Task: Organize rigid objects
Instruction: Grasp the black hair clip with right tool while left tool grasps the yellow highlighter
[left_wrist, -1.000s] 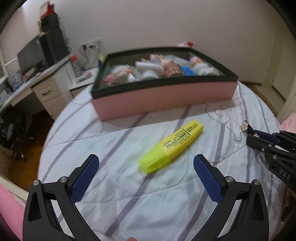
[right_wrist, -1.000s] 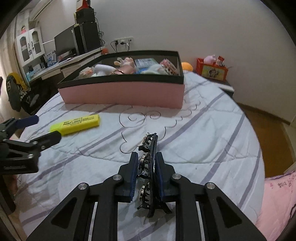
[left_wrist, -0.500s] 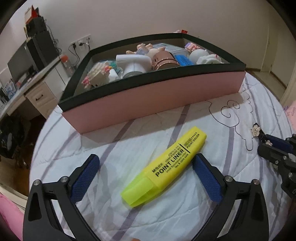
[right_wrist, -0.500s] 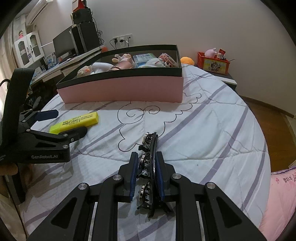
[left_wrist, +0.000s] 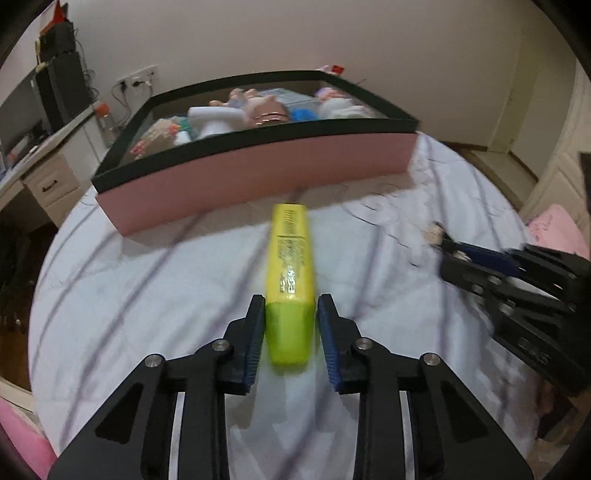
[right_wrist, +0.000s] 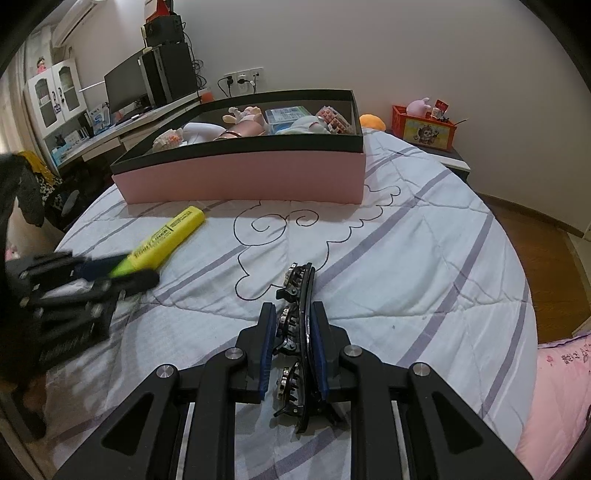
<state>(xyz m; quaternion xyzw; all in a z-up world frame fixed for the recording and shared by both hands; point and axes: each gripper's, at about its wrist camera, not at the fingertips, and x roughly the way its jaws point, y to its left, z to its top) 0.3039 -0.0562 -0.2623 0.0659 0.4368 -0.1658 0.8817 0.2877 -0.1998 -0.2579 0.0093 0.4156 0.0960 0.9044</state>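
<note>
Two grippers are both loaded: the left gripper (left_wrist: 290, 325) pinches the cap end of the yellow highlighter (left_wrist: 291, 258), and the right gripper (right_wrist: 293, 325) is clamped on a black rhinestone hair clip (right_wrist: 297, 332) just above the striped quilt (right_wrist: 424, 258). The highlighter's long axis runs straight ahead from the jaws — its far tip nearly at the near pink wall of the open box (left_wrist: 258, 181), which already holds toys. By my reading the left hand is nearer the box, so it should lift up and over that black rim.
</note>
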